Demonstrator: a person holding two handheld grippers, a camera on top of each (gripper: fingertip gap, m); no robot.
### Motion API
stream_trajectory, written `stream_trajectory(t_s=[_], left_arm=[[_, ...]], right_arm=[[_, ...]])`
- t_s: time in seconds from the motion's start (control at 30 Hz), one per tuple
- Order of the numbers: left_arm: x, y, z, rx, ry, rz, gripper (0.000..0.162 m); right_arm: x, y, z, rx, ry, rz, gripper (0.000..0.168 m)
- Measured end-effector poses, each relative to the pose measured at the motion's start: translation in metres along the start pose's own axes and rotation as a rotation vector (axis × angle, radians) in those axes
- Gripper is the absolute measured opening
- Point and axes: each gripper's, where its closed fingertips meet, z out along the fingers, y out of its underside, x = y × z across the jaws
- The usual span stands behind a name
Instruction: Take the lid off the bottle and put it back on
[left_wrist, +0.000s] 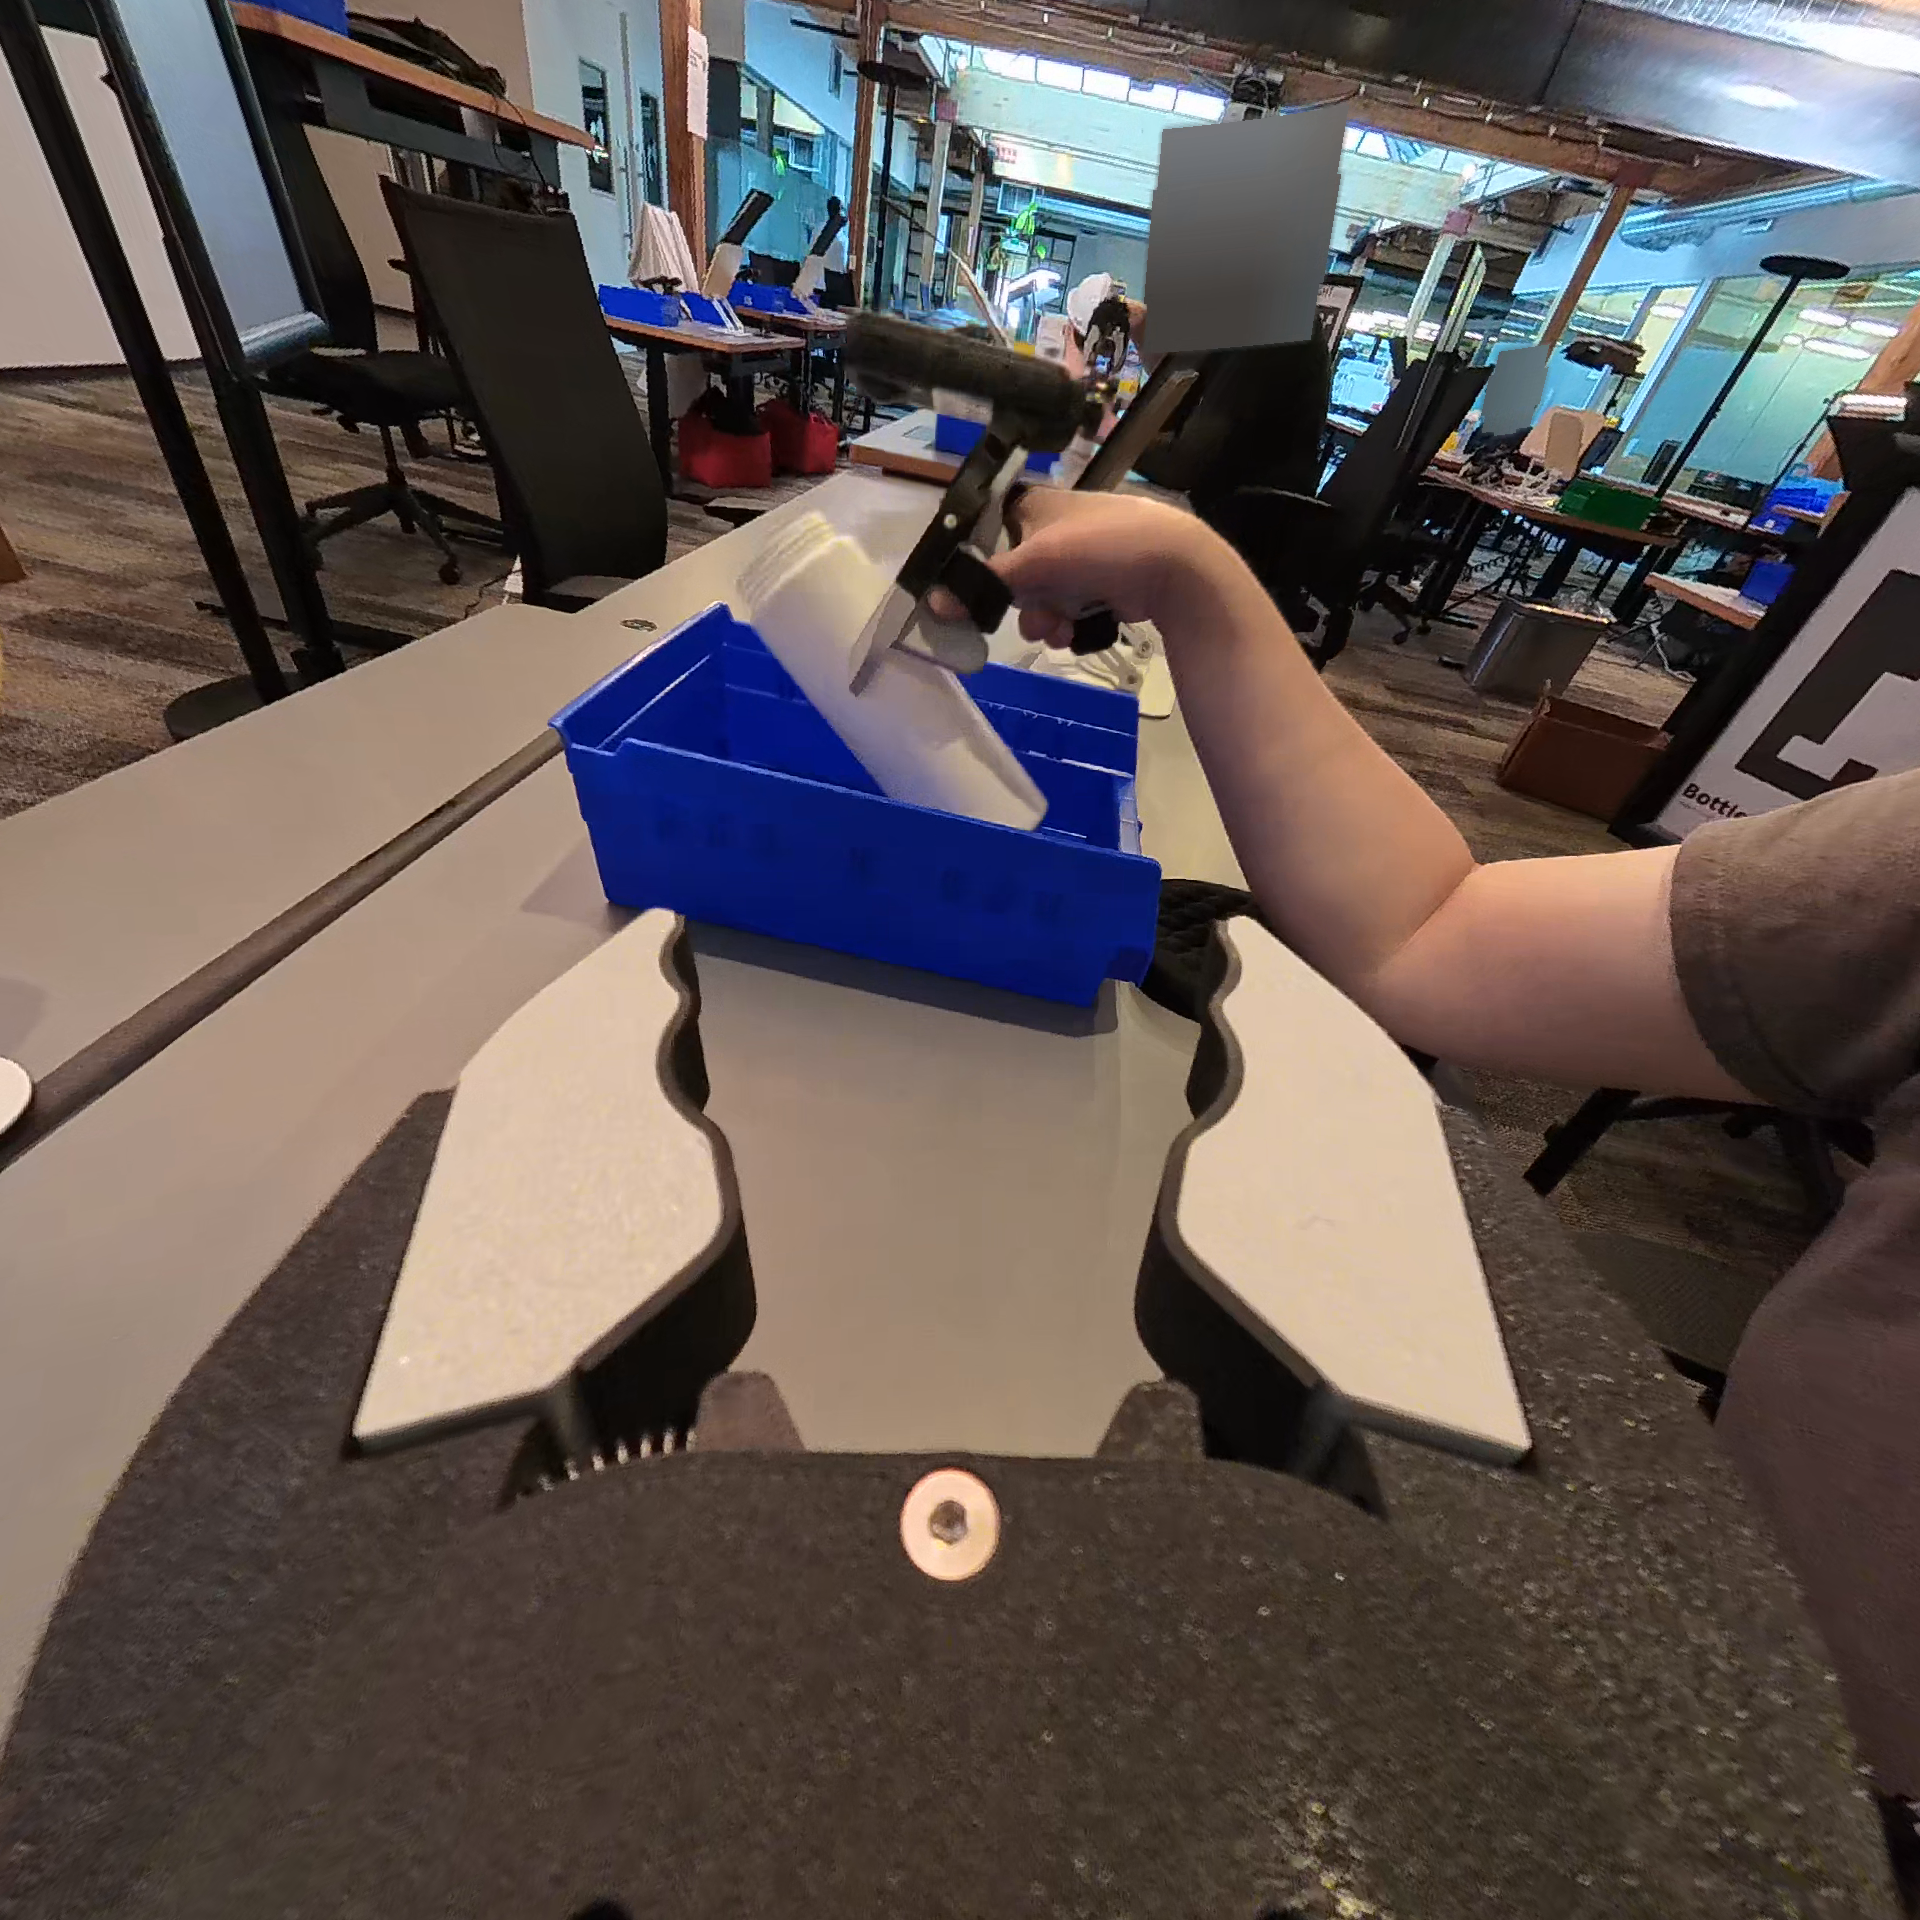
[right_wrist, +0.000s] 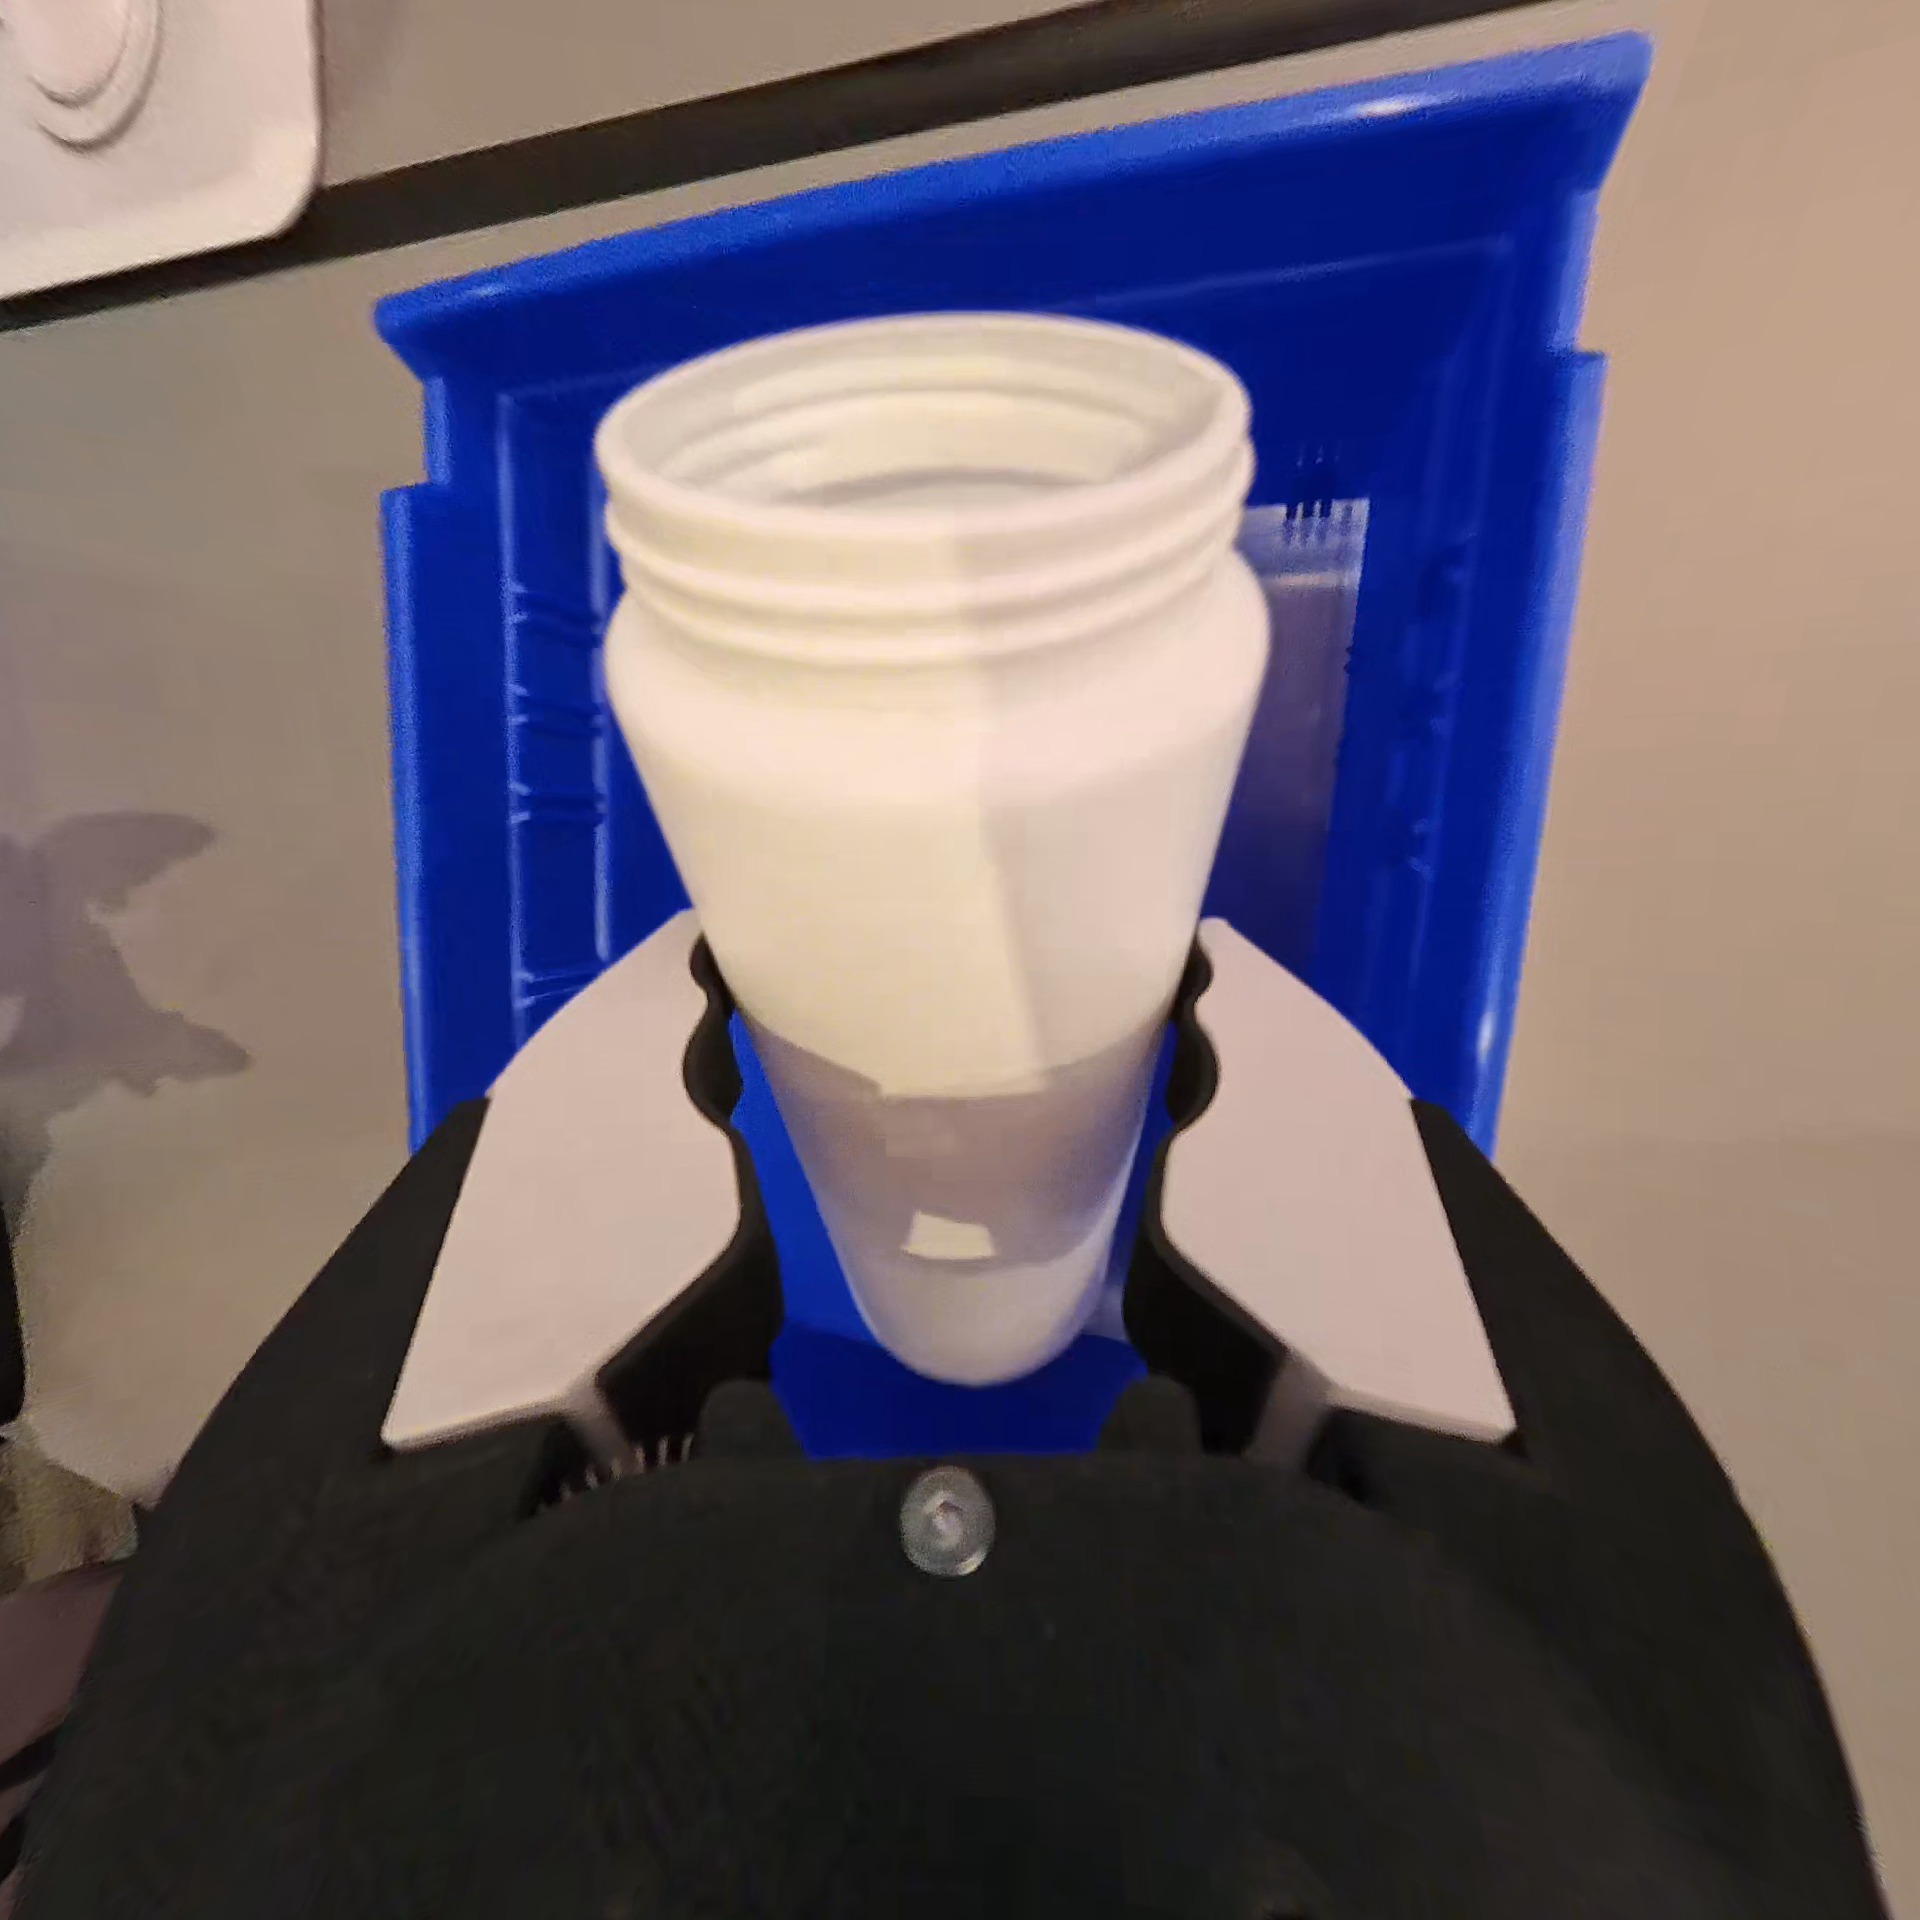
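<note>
Between my right gripper's (right_wrist: 951, 1049) jaws, low in the middle of the right wrist view, I am clamping the white bottle (right_wrist: 935, 748) around its lower body. Its long axis is running up and away from me, threaded mouth open at centre frame, no lid on it. It is hanging tilted over the blue bin (right_wrist: 1558, 312); in the left wrist view the bottle (left_wrist: 894, 675) is leaning toward the upper left, base dipping inside the bin (left_wrist: 852, 862) walls.

My left gripper (left_wrist: 951, 997) is sitting low over the grey table (left_wrist: 260, 831), jaws spread wide and holding nothing, with the bin just beyond its tips. The bottle is lying ahead and above it, so the right hand (left_wrist: 1101, 561) is plainly the nearer one. I cannot make out the lid with certainty; capping, I judge, is waiting on finding it.
</note>
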Motion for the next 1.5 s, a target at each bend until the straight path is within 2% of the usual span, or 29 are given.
stream_trajectory(t_s=[0.1,0.5,0.6,0.67,0.7,0.77,0.83,0.87,0.9,0.93,1.0,1.07,1.2,1.23,1.27,1.33,1.4,1.43,1.5], left_arm=[[-0.001,0.003,0.001,-0.008,0.004,-0.009,0.092],[-0.003,0.005,0.002,-0.003,0.013,-0.028,0.090],[-0.004,0.003,0.000,0.003,0.007,-0.030,0.091],[-0.004,-0.005,-0.005,0.000,0.001,-0.020,0.092],[-0.003,-0.014,-0.012,0.011,-0.011,0.000,0.092],[-0.005,-0.045,-0.035,0.084,-0.080,0.066,0.092],[-0.008,-0.076,-0.066,0.151,-0.180,0.136,0.091],[-0.012,-0.087,-0.083,0.152,-0.245,0.166,0.091],[-0.018,-0.094,-0.101,0.131,-0.322,0.191,0.091],[-0.025,-0.100,-0.120,0.101,-0.409,0.213,0.091],[-0.041,-0.107,-0.164,0.043,-0.604,0.258,0.091],[-0.062,-0.111,-0.217,-0.018,-0.853,0.304,0.091],[-0.090,-0.111,-0.331,-0.150,-1.389,0.394,0.083],[-0.093,-0.104,-0.353,-0.223,-1.479,0.380,0.083],[-0.096,-0.094,-0.370,-0.292,-1.533,0.346,0.084],[-0.105,-0.071,-0.388,-0.376,-1.536,0.242,0.084],[-0.119,-0.044,-0.399,-0.411,-1.506,0.098,0.081],[-0.126,-0.027,-0.406,-0.452,-1.497,0.012,0.077],[-0.135,0.008,-0.427,-0.585,-1.534,-0.135,0.059]], right_arm=[[0.012,0.008,0.015,-0.083,0.093,-0.016,0.084],[0.032,0.030,0.049,-0.272,0.234,-0.002,0.083],[0.032,0.033,0.042,-0.297,0.259,0.014,0.083],[0.020,0.033,0.018,-0.282,0.259,-0.013,0.079],[0.008,0.025,0.000,-0.205,0.234,-0.060,0.078],[-0.012,-0.009,-0.049,0.079,0.241,-0.179,0.077],[-0.017,-0.040,-0.107,0.423,0.321,-0.270,0.077],[-0.015,-0.047,-0.129,0.562,0.353,-0.313,0.076],[-0.007,-0.046,-0.141,0.628,0.376,-0.335,0.075],[0.008,-0.037,-0.139,0.583,0.388,-0.310,0.075],[0.051,-0.011,-0.117,0.381,0.407,-0.200,0.075],[0.083,0.007,-0.091,0.245,0.381,-0.112,0.074],[0.097,0.024,-0.043,0.104,0.208,-0.037,0.052],[0.096,0.027,-0.035,0.078,0.180,-0.031,0.052],[0.096,0.031,-0.027,0.043,0.163,-0.025,0.051],[0.092,0.039,-0.015,-0.026,0.115,-0.011,0.047],[0.084,0.042,-0.009,-0.063,0.056,0.014,0.026],[0.081,0.042,-0.008,-0.079,0.046,0.020,0.012],[0.082,0.043,-0.008,-0.098,0.090,-0.001,0.009]])
